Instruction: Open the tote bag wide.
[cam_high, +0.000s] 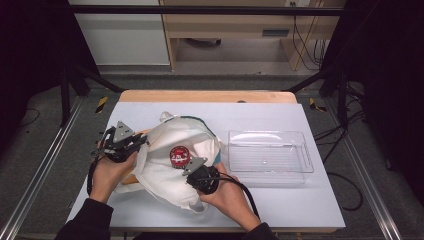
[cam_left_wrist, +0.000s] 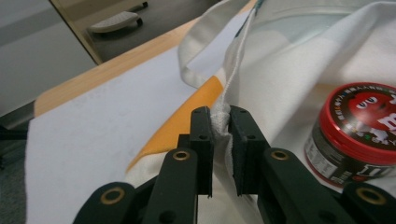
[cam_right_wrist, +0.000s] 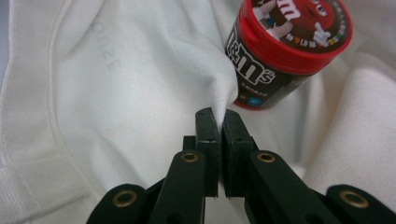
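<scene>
Nearest the person, the right claw (cam_high: 191, 166) is clamped on a pinch of the white cloth bag (cam_high: 160, 150), just beside the red-lidded candy jar (cam_high: 179, 155) resting on that bag. At the bag's left edge, the left claw (cam_high: 139, 142) grips its hem. Farther right on the surface (cam_high: 300, 200) sits a clear plastic tray (cam_high: 270, 150).
</scene>
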